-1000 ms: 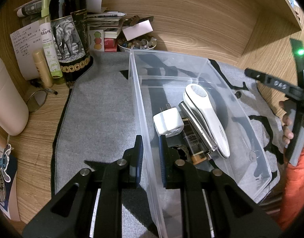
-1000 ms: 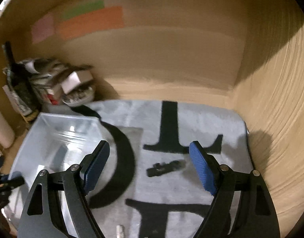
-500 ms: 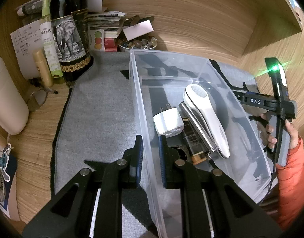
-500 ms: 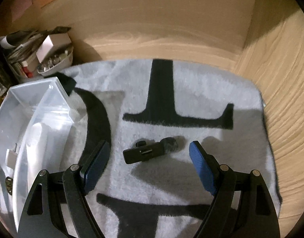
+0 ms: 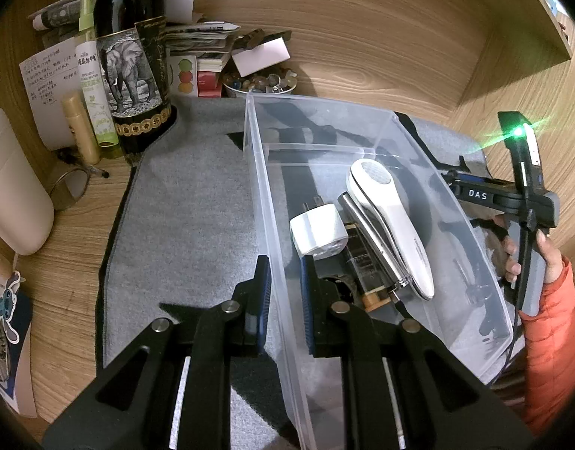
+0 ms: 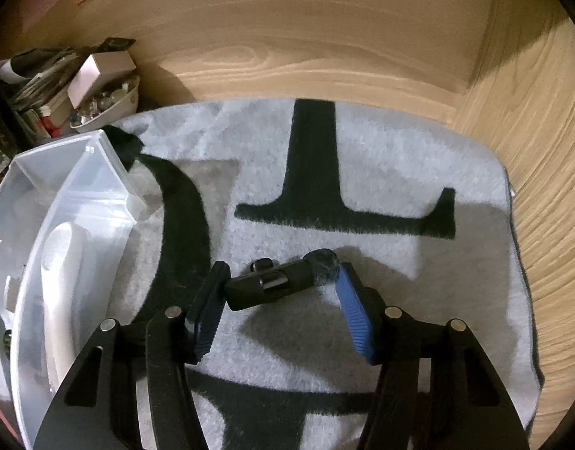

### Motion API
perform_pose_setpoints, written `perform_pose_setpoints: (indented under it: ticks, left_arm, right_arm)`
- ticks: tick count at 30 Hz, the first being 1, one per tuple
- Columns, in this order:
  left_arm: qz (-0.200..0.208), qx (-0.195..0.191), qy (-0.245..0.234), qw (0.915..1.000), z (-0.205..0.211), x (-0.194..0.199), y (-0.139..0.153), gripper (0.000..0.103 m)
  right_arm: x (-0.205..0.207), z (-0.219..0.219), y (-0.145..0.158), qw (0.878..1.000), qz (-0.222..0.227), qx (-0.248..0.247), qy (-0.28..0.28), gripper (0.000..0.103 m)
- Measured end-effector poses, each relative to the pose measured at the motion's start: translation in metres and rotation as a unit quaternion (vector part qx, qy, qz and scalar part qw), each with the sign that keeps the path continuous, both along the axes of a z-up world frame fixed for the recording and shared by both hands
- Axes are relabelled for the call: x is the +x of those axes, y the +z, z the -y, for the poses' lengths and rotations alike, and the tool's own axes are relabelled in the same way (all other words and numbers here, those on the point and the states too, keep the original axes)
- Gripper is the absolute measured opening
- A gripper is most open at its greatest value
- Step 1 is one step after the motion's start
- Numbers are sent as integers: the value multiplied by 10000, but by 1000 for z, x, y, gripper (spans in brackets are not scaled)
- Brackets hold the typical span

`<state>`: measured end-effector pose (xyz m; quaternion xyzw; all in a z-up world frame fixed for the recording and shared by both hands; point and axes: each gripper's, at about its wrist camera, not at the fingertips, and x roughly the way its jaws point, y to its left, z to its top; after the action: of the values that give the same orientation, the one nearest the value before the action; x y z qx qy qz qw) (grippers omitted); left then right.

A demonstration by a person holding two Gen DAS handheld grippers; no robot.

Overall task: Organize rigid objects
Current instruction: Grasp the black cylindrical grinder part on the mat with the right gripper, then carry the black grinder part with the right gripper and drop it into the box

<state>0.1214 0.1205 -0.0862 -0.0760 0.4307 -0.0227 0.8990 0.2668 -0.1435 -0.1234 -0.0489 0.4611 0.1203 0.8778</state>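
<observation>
**Right tool closing on the black gadget; left tool clamped on the bin wall**

My right tool (image 6: 278, 285) sits low over the grey mat with black lettering (image 6: 381, 157), its jaws having just been closing around the small black clip-shaped plastic gadget (image 6: 272, 285). The left blue pad appears to touch the gadget's end; the right pad stands just beside its round end, so I do not judge the grip firm. My left tool (image 5: 285, 288) is narrow, pinched on the near wall of the clear plastic storage bin (image 5: 257, 172). The bin already holds a white handheld device (image 5: 392, 221), a white plug adapter (image 5: 319, 234) and a dark bottle. The gadget lies on the mat, just right of the bin.

To do this well, I would finish closing squarely along the gadget's length before lifting, keeping the bin steadied.
</observation>
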Motion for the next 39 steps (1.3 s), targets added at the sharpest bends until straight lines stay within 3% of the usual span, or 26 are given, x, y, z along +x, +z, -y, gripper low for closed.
perform_pose_setpoints:
  ticks: [13, 26, 32, 39]
  left_arm:
    - [1, 0, 1, 10000, 0, 0, 0, 14]
    - [1, 3, -2, 10000, 0, 0, 0, 14]
    - [3, 15, -2, 10000, 0, 0, 0, 14]
    - [2, 13, -3, 10000, 0, 0, 0, 14]
  right_arm:
    - [-37, -16, 53, 9966, 757, 60, 309, 55]
    - [-75, -43, 104, 9848, 1514, 295, 802, 55]
    - [-94, -60, 113, 9793, 1653, 334, 1123, 55]
    - [-104, -83, 104, 9763, 1546, 330, 1480, 55]
